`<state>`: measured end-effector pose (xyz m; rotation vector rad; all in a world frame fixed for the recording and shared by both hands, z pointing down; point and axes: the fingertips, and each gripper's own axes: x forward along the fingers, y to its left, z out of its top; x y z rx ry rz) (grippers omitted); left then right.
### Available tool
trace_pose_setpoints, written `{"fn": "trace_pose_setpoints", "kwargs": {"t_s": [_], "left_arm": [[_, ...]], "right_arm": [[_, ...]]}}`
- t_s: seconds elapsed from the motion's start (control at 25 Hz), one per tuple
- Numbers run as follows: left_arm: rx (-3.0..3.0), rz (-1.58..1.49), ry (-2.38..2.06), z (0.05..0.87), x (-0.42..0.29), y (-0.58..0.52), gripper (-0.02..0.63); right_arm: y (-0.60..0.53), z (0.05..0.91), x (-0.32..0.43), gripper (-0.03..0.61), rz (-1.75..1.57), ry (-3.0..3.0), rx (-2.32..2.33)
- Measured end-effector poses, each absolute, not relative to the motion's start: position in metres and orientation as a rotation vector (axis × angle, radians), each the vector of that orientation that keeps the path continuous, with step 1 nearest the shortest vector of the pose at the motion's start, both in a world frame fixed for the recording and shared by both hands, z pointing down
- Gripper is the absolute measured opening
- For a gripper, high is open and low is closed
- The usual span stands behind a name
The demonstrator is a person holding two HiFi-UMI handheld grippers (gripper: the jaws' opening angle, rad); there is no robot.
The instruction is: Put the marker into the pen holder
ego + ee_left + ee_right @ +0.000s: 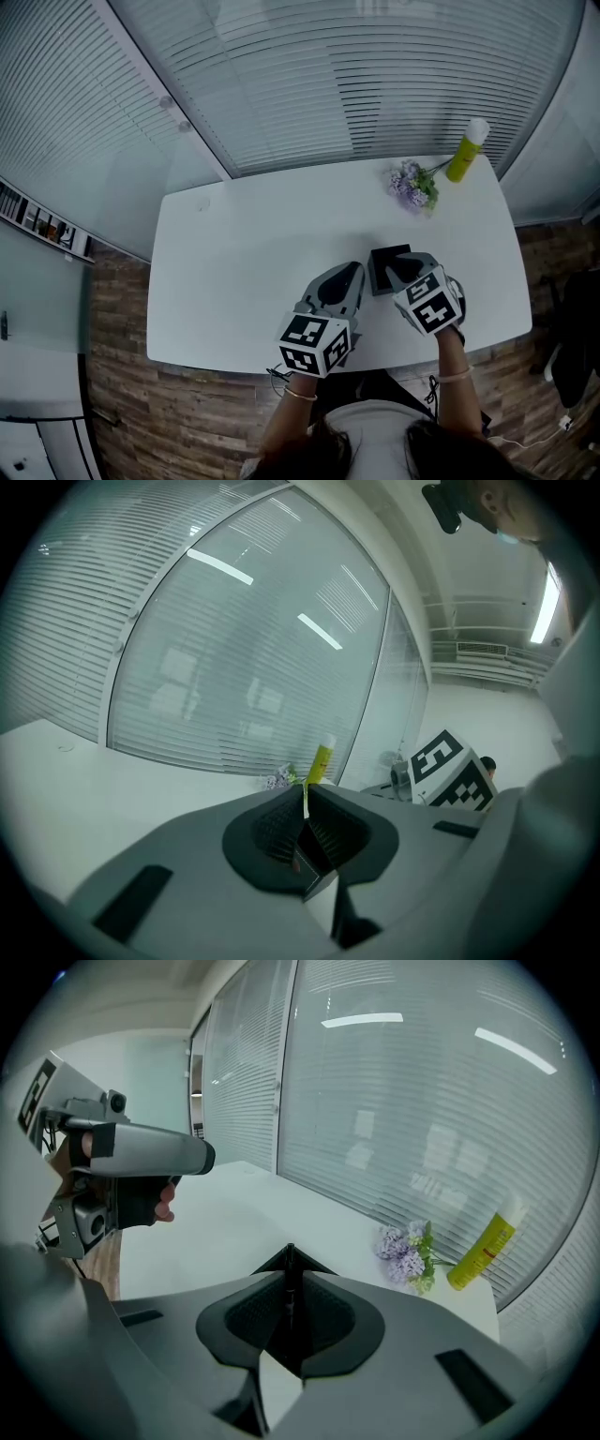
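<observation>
A black square pen holder stands on the white table near its front edge. My right gripper hovers with its tips over the holder. In the right gripper view the jaws are shut on a thin dark marker, which points at the holder's dark corner just beyond. My left gripper is beside the holder on its left. Its jaws are shut with only a slit between them and nothing held.
Purple artificial flowers and a yellow bottle stand at the table's far right corner. Window blinds run behind the table. The table's front edge lies just below both grippers, over a wooden floor.
</observation>
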<state>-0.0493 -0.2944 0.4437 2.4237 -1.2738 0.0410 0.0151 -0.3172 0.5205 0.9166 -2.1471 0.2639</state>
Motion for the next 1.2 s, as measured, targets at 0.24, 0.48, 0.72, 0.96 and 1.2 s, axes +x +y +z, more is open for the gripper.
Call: {"fn": "trace_pose_setpoints", "kwargs": {"t_s": [0.24,0.48,0.72,0.96,1.2], "left_arm": [[2.436,0.038,-1.294,0.437,-0.046,-0.285,0.026],[2.456,0.045,-1.315,0.428,-0.041,-0.272,0.026],[2.479,0.053,-1.334,0.421,-0.036,-0.259,0.026],[2.505,0.059,-1.357,0.409,-0.031,-0.242,0.026],[2.528,0.070,-1.382,0.400,-0.022,-0.227,0.025]], "right_arm": [[-0.311,0.501,0.020,0.074,0.253,-2.227,0.998],[-0.300,0.477,0.023,0.061,0.265,-2.337,1.061],[-0.287,0.460,0.029,0.046,0.262,-2.411,1.100],[-0.269,0.441,0.036,0.034,0.245,-2.464,1.131],[-0.252,0.426,0.050,0.029,0.219,-2.475,1.181]]}}
